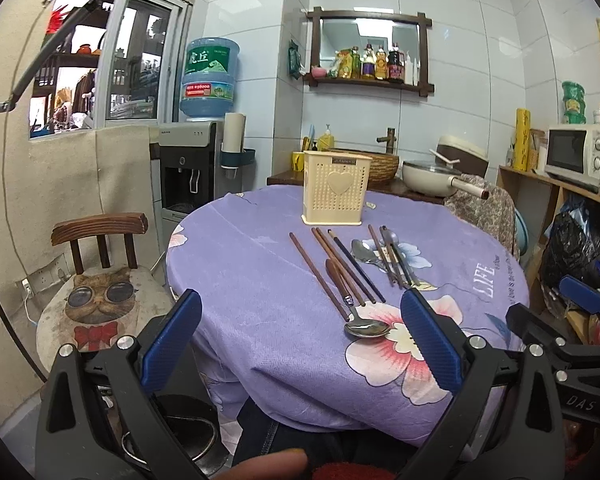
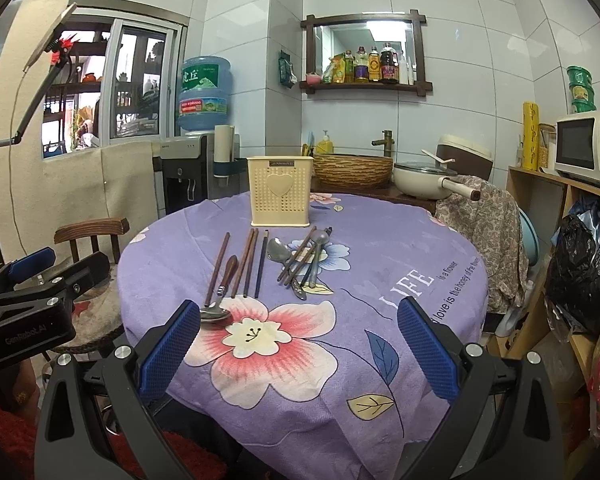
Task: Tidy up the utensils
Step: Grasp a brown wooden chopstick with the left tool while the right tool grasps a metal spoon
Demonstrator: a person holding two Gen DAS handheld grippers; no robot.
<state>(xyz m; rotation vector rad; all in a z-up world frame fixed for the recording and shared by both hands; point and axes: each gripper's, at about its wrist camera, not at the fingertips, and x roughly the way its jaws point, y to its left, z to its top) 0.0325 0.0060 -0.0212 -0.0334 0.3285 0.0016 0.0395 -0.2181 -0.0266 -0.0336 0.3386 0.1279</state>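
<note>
A cream perforated utensil holder (image 1: 336,188) (image 2: 281,192) with a heart stands upright at the far side of the round table. In front of it lie several brown chopsticks (image 1: 332,270) (image 2: 247,262), a wooden-handled metal spoon (image 1: 366,328) (image 2: 216,312) nearest me, and a second pile of spoons and chopsticks (image 1: 388,256) (image 2: 300,258). My left gripper (image 1: 300,340) is open and empty, back at the table's near edge. My right gripper (image 2: 298,344) is open and empty over the near edge too.
The table wears a purple floral cloth (image 2: 380,280). A wooden chair with a cat cushion (image 1: 100,280) stands left. A water dispenser (image 1: 196,168), a counter with a basket and pan (image 2: 420,180), and a shelf with a microwave (image 2: 580,148) ring the table.
</note>
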